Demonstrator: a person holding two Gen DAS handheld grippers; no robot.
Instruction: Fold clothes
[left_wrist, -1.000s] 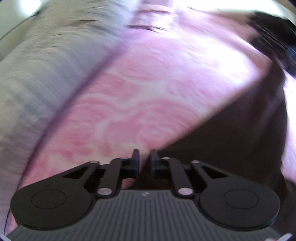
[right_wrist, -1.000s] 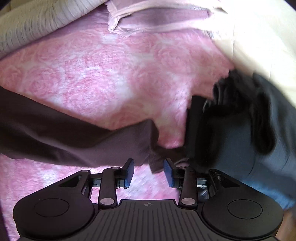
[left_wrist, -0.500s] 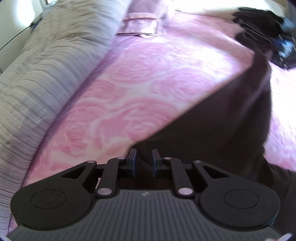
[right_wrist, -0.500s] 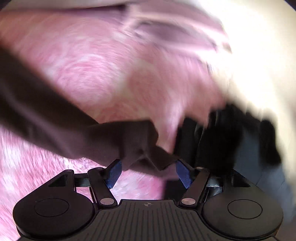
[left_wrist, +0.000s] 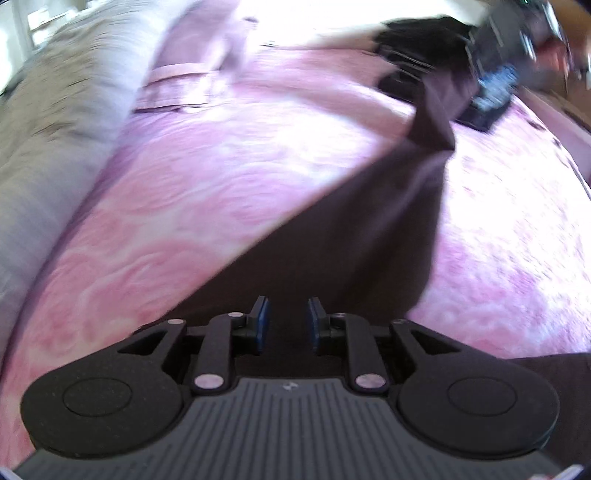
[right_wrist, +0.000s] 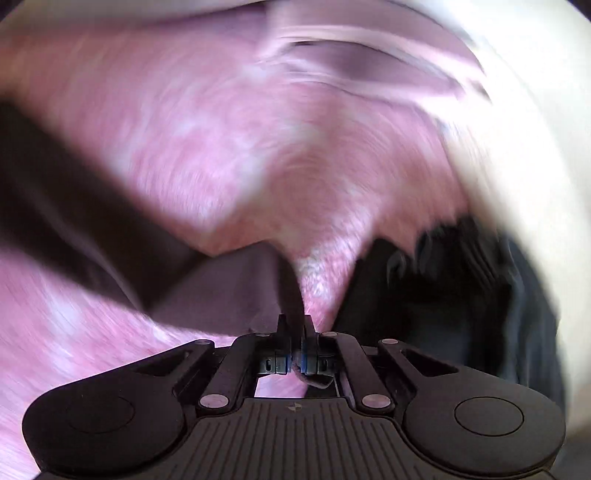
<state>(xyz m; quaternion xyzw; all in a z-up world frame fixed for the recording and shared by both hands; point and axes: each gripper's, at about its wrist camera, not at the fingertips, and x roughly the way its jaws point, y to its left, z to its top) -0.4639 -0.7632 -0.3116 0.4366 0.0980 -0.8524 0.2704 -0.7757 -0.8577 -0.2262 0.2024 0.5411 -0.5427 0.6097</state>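
Note:
A dark brown garment lies stretched across the pink bedspread, running from under my left gripper up to the far right. My left gripper hovers over its near end. The jaws are opening, the blue pads stand apart, and the cloth lies beneath them without being pinched. In the right wrist view, my right gripper is shut on a corner of the same brown garment. A strip of cloth is squeezed between its pads, and the rest trails off to the left. Both views are blurred.
A grey striped blanket lies bunched along the left side of the bed. A pink pillowcase sits at the head. A pile of black and dark blue clothes lies just right of my right gripper, near the bed's edge.
My right gripper opened wide around the garment's corner, then shut on it and lifted a little. My left gripper's jaws went from nearly shut to apart as it slid along the garment.

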